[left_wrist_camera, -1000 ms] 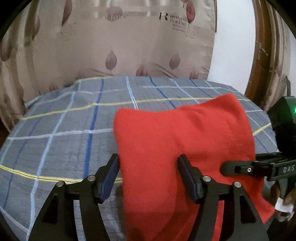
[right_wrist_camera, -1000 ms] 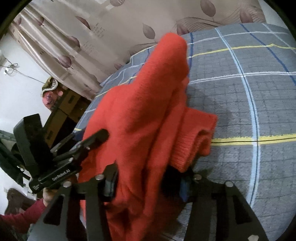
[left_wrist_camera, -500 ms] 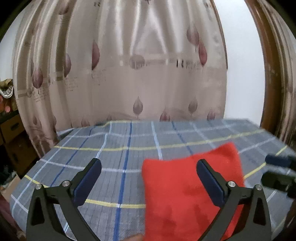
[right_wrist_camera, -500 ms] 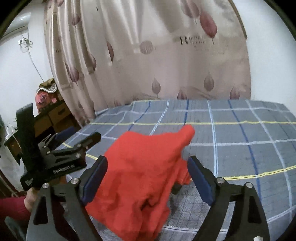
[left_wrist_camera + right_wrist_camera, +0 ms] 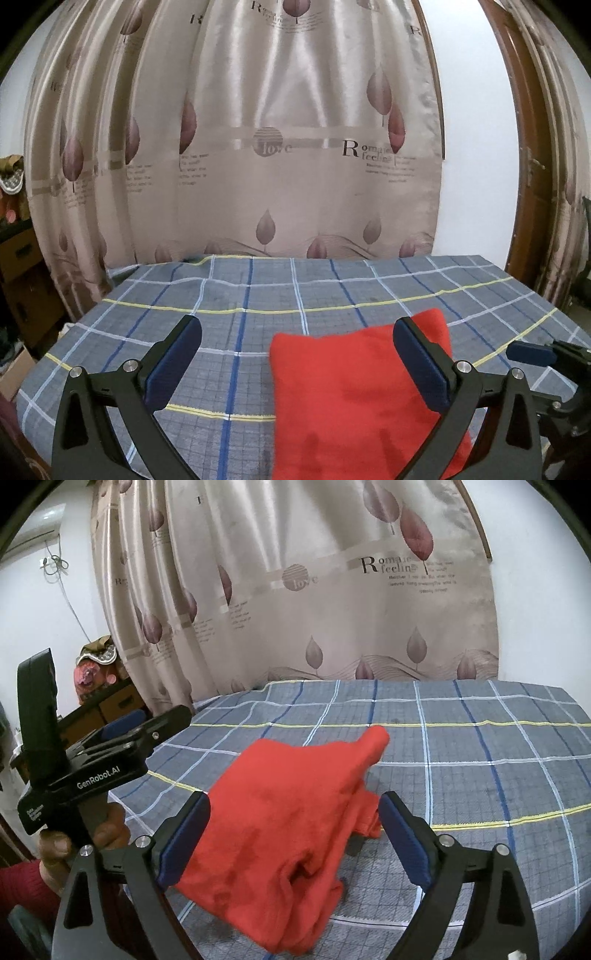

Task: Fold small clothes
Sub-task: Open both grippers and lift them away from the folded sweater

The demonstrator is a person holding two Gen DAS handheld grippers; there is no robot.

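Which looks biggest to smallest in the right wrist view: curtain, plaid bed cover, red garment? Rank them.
1. curtain
2. plaid bed cover, close to the curtain in apparent size
3. red garment, enlarged by nearness to the camera

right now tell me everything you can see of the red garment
The red garment is soft, fleecy knit, folded into a rough bundle with layered edges and one corner pointing toward the curtain. It lies on the grey plaid sheet near its front edge. Neither open tool's pads press it.
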